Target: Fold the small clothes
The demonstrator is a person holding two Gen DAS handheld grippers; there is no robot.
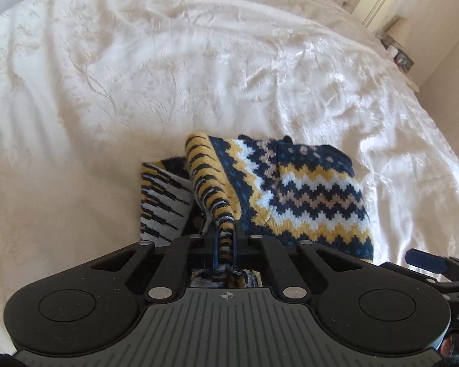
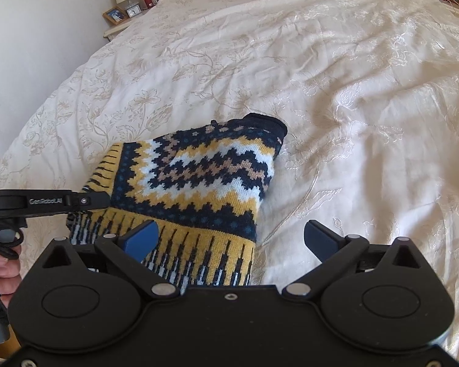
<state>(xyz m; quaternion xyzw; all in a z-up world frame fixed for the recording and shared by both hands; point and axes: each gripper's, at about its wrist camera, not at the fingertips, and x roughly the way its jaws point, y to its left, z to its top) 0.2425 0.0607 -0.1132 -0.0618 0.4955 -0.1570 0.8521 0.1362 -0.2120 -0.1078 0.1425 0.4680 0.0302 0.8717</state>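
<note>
Although the cream bedspread (image 2: 336,91) fills most of both views, the work sits in one small area near its front edge, where the knitted garment (image 2: 199,177) lies in a compact, roughly rectangular bundle. Navy, yellow and white zigzag bands face up; the fringe-patterned hem points toward the cameras. Judgement: at least one fold is in place, since layers overlap and a grey inner face shows at the left side in the left wrist view.

Not finished. The left gripper (image 1: 225,238) is clenched on a yellow-and-black striped edge of the garment, which rises from the bundle in a raised ridge. That flap has yet to be laid down and flattened.

The right gripper (image 2: 229,241) is released, jaws spread wide, one blue finger over the hem and the other over bare bedspread; it holds nothing. Whether it touches the fabric cannot be told.

Remaining, as judged: lay the held edge over, release, smooth the bundle.
</note>
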